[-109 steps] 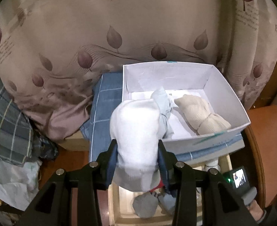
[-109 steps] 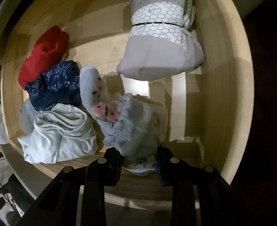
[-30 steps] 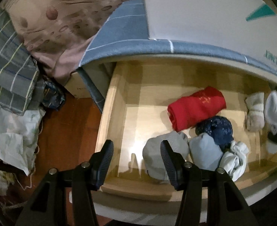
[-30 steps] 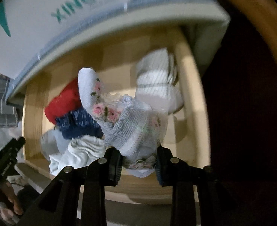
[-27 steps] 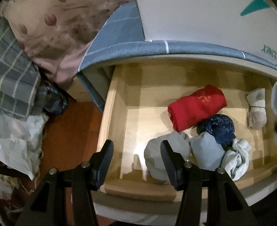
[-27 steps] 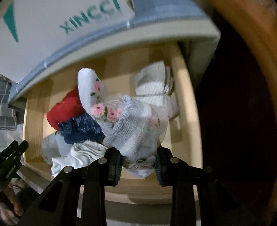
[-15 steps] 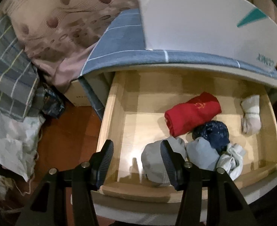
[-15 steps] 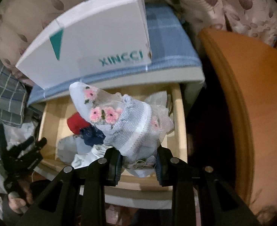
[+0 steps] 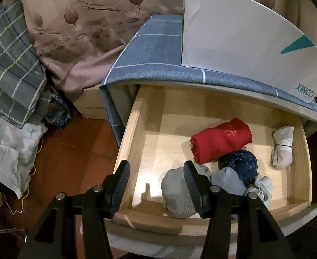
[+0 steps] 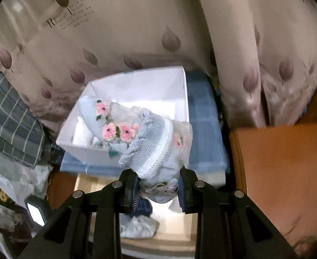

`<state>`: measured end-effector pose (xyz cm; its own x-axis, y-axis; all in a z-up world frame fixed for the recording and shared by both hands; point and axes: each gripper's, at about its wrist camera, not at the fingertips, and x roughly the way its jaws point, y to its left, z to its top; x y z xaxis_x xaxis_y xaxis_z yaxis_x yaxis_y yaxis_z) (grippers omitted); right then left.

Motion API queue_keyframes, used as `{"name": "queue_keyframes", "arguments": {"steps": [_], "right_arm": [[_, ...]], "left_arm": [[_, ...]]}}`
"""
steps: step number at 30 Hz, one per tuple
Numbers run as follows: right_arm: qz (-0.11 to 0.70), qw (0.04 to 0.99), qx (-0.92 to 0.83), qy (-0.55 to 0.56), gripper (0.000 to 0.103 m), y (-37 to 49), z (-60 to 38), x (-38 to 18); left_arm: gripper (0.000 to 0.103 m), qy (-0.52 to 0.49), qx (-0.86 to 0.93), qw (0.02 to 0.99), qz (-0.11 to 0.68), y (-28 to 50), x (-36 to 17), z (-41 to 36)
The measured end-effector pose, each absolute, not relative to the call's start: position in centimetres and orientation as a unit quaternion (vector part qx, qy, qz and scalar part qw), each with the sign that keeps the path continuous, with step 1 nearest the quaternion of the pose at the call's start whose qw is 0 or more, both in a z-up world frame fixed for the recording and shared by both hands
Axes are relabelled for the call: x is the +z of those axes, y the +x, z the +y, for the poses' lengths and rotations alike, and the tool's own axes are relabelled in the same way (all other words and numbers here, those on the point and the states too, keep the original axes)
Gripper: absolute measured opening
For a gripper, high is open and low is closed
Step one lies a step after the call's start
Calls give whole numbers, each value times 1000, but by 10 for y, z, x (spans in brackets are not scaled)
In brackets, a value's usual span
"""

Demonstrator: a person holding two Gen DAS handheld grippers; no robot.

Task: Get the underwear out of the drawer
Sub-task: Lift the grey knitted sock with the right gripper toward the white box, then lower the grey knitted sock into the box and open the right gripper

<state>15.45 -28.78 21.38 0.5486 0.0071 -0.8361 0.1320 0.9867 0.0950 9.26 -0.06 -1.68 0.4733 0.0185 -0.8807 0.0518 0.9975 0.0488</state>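
The open wooden drawer (image 9: 136,129) holds rolled underwear: a red roll (image 9: 221,140), a dark blue one (image 9: 240,164), a grey one (image 9: 175,190), a pale blue one (image 9: 227,179), a white one (image 9: 262,185) and a beige one (image 9: 282,146). My left gripper (image 9: 156,177) is open and empty above the drawer's front left corner. My right gripper (image 10: 157,185) is shut on pale blue flowered underwear (image 10: 141,138), held above the drawer in front of the white box (image 10: 136,90).
The white box (image 9: 244,43) stands on the blue-covered cabinet top (image 9: 158,49). A leaf-print curtain (image 10: 136,21) hangs behind. Plaid cloth (image 9: 9,64) and bags lie on the floor at left. An orange wooden surface (image 10: 283,161) is at right.
My right gripper has lifted the flowered underwear out of the drawer and up to the level of the white box. My left gripper, earlier holding a white roll over the box, is now open over the drawer.
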Motion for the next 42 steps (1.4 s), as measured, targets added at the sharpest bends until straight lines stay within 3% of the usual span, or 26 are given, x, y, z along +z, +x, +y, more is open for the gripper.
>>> {"name": "queue_keyframes", "arguments": {"steps": [24,34,42], "right_arm": [[549,833,-64,36,27,252,-267,150],[560,825,-67,40,45,257,-266,134],[551,831,-51,51,46,238,-268,149]], "left_arm": [[53,26,-20,859,511,92,-15,1],[53,25,-21,857,513,93,-17,-1],[53,28,-21,854,519,94,-20,-1]]}}
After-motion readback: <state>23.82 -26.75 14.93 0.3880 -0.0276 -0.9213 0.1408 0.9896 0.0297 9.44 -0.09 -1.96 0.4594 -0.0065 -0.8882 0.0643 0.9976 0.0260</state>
